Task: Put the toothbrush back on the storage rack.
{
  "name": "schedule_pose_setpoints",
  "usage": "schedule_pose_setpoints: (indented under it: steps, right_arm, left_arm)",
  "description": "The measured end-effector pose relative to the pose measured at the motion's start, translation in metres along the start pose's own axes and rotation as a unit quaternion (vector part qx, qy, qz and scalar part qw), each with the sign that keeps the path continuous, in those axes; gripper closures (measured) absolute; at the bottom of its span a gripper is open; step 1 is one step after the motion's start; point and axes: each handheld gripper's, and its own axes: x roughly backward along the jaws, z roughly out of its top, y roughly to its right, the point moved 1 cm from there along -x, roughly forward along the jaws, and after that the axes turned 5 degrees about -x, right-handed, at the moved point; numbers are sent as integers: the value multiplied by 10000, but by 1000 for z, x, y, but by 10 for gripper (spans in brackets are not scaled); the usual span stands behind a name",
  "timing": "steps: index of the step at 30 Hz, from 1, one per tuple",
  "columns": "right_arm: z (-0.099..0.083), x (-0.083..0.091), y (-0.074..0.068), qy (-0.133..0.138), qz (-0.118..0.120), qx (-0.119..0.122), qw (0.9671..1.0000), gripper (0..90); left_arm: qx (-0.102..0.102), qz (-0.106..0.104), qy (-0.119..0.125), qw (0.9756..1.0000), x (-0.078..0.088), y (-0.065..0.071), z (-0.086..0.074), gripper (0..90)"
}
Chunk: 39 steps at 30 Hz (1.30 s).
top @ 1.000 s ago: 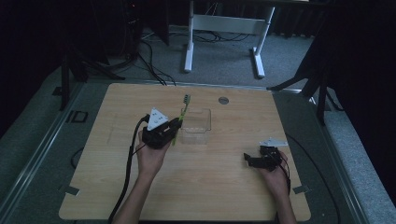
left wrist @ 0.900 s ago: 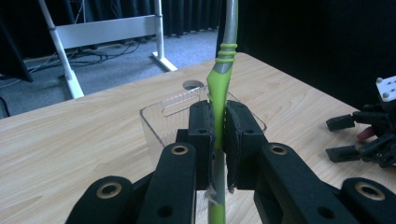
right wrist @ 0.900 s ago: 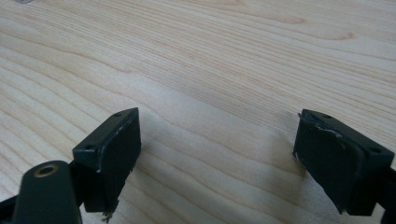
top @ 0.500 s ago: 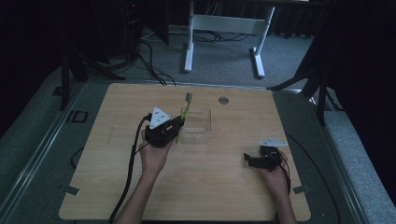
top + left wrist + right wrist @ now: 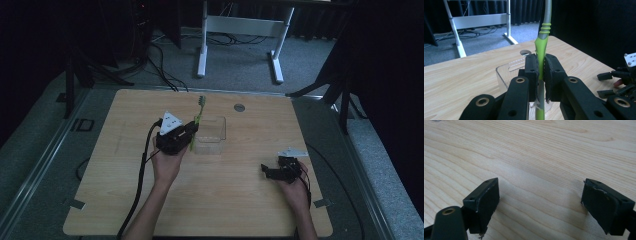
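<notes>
Left gripper point(image 5: 541, 75) clamps toothbrush point(image 5: 198, 120) mid-handle: light, stiff, slick plastic, likely twists. Right gripper point(image 5: 540, 205) fingers wide, empty, over desk point(image 5: 125, 200).

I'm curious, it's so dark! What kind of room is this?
Probably a recording studio or lab: black curtains all round, cables on the grey carpet, and a plain wooden table where hand-held tongs grip a toothbrush.

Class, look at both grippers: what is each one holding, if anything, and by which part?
The left gripper holds a green toothbrush by its handle, jaws shut on it. The right gripper holds nothing; its jaws stand open above the table.
</notes>
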Motion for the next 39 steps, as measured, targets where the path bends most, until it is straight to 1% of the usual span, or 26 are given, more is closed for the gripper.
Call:
schedule_pose_setpoints:
  steps: [1, 4, 10, 13, 18, 26, 27, 32, 39]
  right_arm:
    - [0, 0, 0, -1, 0, -1, 10000, 148]
    - [0, 0, 0, -1, 0, -2, 10000, 148]
    - [0, 0, 0, 1, 0, 1, 10000, 148]
    - [0, 0, 0, -2, 0, -2, 10000, 148]
    - [0, 0, 0, -3, 0, -4, 10000, 148]
    - [0, 0, 0, 0, -1, -2, 10000, 148]
    - [0, 0, 0, 1, -1, 2, 10000, 148]
    - [0, 0, 0, 0, -1, -1, 10000, 148]
    - [0, 0, 0, 0, -2, 0, 10000, 148]
  left_arm:
    - [38, -13, 36, 10000, -1, 0, 0, 816]
    - [67, 9, 50, 10000, -2, -1, 0, 815]
    - [51, 56, 83, 9999, -2, -1, 0, 816]
    - [78, 65, 103, 9999, -3, -3, 0, 816]
    - [45, 102, 100, 9999, -3, -3, 0, 816]
    - [78, 154, 178, 9997, -5, -7, -1, 815]
    - [67, 181, 197, 9996, -5, -7, -1, 815]
    - [47, 185, 316, 9993, -7, -5, 0, 815]
    - [95, 179, 359, 9991, -13, -3, -1, 815]
